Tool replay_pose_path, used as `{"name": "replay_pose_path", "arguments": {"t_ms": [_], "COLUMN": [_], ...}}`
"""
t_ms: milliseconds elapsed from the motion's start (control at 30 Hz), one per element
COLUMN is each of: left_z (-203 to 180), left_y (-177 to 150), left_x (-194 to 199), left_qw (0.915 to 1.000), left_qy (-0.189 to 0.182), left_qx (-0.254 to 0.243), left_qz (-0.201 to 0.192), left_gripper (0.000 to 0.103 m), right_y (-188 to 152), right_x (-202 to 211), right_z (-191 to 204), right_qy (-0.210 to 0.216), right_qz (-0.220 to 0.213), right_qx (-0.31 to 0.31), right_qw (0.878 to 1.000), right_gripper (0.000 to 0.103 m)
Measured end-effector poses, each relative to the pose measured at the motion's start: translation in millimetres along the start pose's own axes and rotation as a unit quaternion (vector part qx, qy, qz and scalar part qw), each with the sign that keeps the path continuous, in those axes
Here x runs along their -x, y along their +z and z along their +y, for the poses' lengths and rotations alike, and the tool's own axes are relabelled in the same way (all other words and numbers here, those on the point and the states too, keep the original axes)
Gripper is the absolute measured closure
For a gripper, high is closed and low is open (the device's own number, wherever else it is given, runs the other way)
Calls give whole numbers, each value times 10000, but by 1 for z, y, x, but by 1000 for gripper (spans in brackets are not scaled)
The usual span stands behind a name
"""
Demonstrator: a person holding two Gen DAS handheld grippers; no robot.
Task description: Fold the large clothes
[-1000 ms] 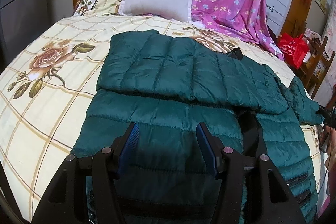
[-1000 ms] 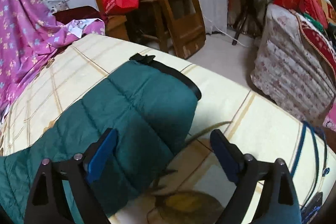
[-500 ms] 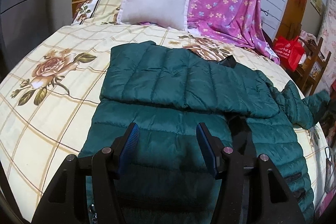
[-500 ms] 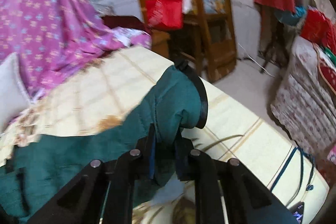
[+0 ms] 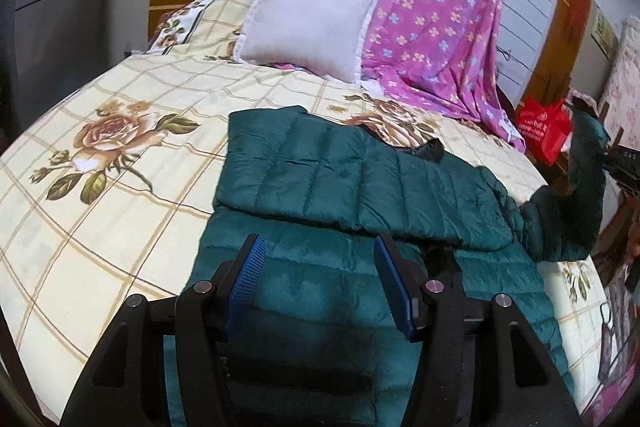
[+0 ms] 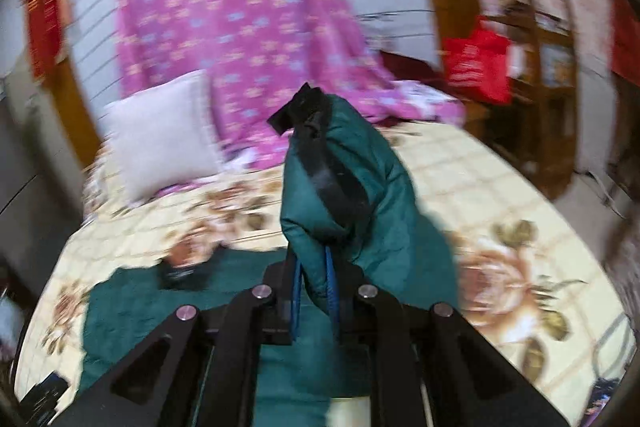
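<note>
A dark green quilted puffer jacket [image 5: 360, 187] lies spread on the floral bedspread [image 5: 120, 163], one sleeve folded across its body. My left gripper [image 5: 320, 287] hovers open over the jacket's near hem with nothing between its blue pads. My right gripper [image 6: 314, 291] is shut on the other sleeve's end [image 6: 348, 187], whose black cuff [image 6: 320, 155] stands up above the fingers. In the left wrist view that lifted sleeve [image 5: 584, 187] rises at the far right edge, held by the right gripper [image 5: 620, 163]. The right wrist view is blurred by motion.
A pale square pillow [image 5: 308, 23] leans at the head of the bed against a pink flowered blanket [image 5: 432, 7]. A red bag [image 5: 544, 131] and wooden furniture [image 6: 548, 67] stand beyond the bed's right side.
The right gripper closed on the sleeve end and lifted it off the bed, swinging it toward the jacket's body. My left gripper rose a little and stayed open.
</note>
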State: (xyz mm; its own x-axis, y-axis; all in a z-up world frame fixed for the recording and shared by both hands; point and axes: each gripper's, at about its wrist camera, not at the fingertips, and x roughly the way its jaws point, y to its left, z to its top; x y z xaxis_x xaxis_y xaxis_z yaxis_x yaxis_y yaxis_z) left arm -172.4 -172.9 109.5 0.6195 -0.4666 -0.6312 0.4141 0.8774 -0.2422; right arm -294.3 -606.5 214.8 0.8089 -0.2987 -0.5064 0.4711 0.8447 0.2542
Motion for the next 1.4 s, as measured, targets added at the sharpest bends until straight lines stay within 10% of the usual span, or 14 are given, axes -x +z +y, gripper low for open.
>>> {"name": "replay_pose_path", "arguments": {"t_ms": [500, 600, 733, 833, 1067, 1233, 1400], "left_z": [34, 37, 33, 24, -4, -22, -21], "left_y": [13, 13, 18, 25, 42, 47, 74], "left_x": [-4, -7, -15, -23, -79, -105, -77], "left_qw": [9970, 9960, 9945, 9926, 9923, 9939, 9996], "left_qy": [-102, -243, -434, -623, -304, -187, -1], "left_qx": [749, 836, 940, 1034, 1090, 697, 242], "left_qz": [-173, -200, -130, -89, 512, 834, 163], "left_gripper": [65, 65, 63, 54, 48, 103, 103], "right_y": [-119, -134, -121, -108, -98, -92, -87], "right_x": [-116, -130, -78, -36, 8, 2, -21], "right_z": [221, 215, 185, 146, 59, 12, -12], "right_qy": [2063, 2414, 2314, 1879, 850, 211, 113], "right_qz": [1777, 2478, 1793, 1127, 573, 466, 494], "right_qx": [701, 389, 692, 749, 505, 88, -355], "right_qw": [9597, 9374, 9537, 9728, 9934, 9987, 9981], "right_gripper": [83, 59, 50, 19, 15, 15, 15]}}
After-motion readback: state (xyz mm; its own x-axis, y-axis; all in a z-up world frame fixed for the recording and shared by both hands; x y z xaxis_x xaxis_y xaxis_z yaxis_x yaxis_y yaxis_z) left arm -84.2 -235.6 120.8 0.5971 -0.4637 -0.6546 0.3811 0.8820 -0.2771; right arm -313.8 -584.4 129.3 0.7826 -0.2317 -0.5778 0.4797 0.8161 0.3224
